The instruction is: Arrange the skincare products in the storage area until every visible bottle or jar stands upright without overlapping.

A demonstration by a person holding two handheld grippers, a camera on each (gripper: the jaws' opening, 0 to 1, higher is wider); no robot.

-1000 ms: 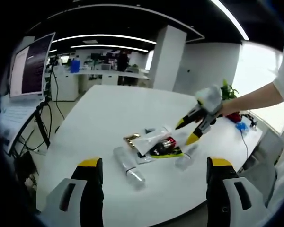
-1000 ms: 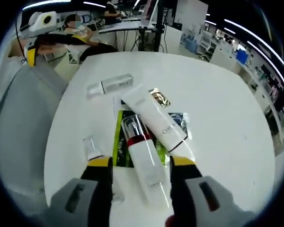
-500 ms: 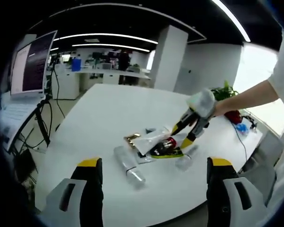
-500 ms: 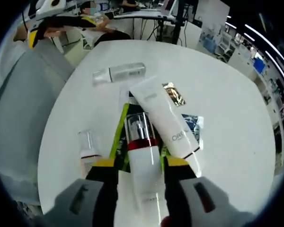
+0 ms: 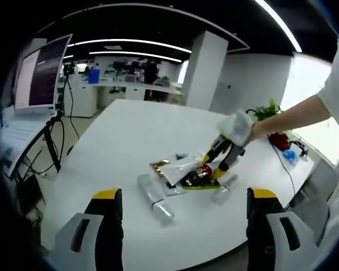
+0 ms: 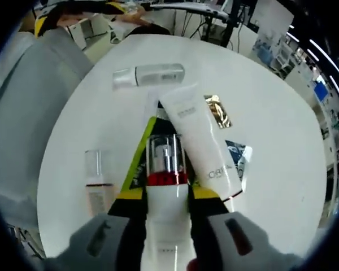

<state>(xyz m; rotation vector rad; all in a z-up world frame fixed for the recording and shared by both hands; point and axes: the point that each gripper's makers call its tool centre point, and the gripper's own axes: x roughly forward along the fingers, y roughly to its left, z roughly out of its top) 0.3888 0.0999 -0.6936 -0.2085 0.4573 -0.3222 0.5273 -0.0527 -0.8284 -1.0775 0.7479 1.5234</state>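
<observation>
Several skincare products lie flat in a pile on the white round table [image 5: 124, 135]. My right gripper [image 6: 167, 195] has its jaws pressed on both sides of a white pump bottle [image 6: 166, 169] with a red band and a clear cap, which lies on a green packet [image 6: 137, 166]. A white tube [image 6: 196, 135] lies against the bottle's right side. Apart from them lie a silver bottle [image 6: 150, 76] and a small clear-capped bottle [image 6: 95, 180]. In the left gripper view my left gripper [image 5: 183, 197] hangs wide open short of the pile, and the right gripper [image 5: 221, 157] reaches in from the right.
A gold sachet [image 6: 217, 110] and a dark printed sachet [image 6: 237, 155] lie beside the tube. A clear bottle [image 5: 154, 197] lies nearest the left gripper. A monitor [image 5: 39, 73] stands off the table's left, a plant [image 5: 265, 110] at the far right. A person's grey clothing [image 6: 22, 113] borders the table.
My right gripper has moved forward and down along the pump bottle, and its jaws have closed in from a loose gap onto the bottle's sides. The left gripper has stayed open and still.
</observation>
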